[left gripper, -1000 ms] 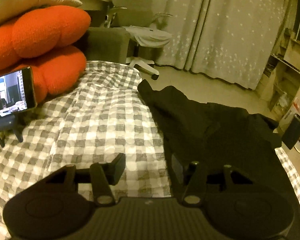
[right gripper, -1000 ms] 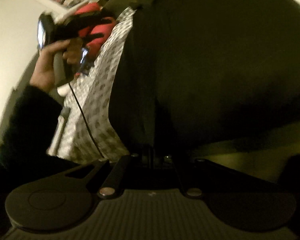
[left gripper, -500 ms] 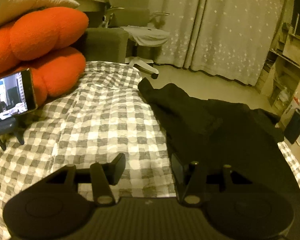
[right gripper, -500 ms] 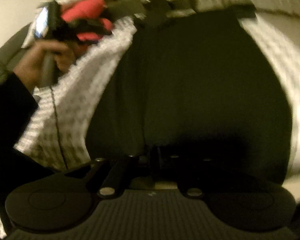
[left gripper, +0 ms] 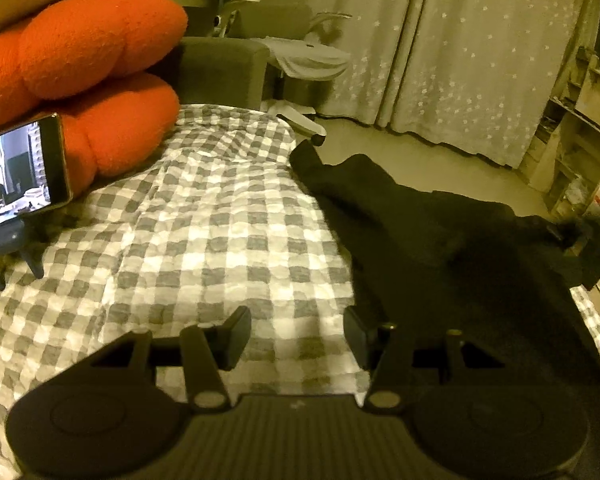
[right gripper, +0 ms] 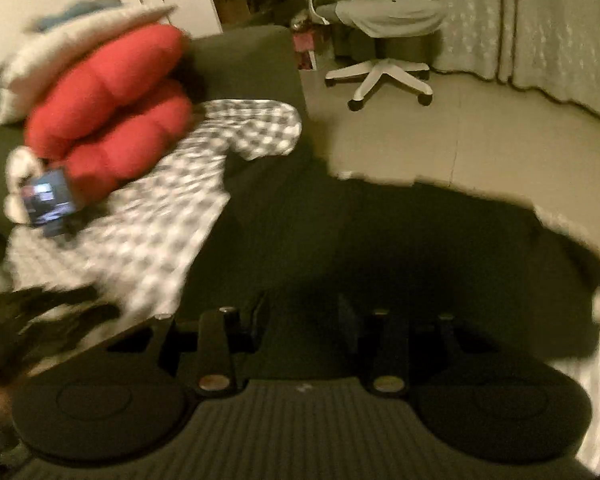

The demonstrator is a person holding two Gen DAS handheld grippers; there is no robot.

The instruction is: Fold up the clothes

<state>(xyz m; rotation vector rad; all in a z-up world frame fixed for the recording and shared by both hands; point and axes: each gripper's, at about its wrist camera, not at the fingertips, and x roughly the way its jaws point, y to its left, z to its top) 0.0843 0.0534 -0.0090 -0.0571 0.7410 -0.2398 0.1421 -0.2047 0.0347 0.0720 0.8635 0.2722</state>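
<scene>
Lying spread on the checked bed cover [left gripper: 204, 240], the black garment [left gripper: 440, 264] runs along the bed's right side, one narrow end reaching toward the far corner near the office chair [right gripper: 380, 40]. Left gripper [left gripper: 296, 336] hovers over the cover just beside the garment's left edge, jaws moderately apart, nothing between them. Right gripper [right gripper: 300, 320] is above the dark cloth, jaws opening, nothing visibly pinched; view blurred. Cloth looks soft, limp, light, likely to sag and bunch, so thin edges will slip unless pinched firmly. Best hold judged at a corner or hem, one per gripper. Phone on a stand [left gripper: 20, 176] and orange cushions [left gripper: 88, 80] sit well clear.
</scene>
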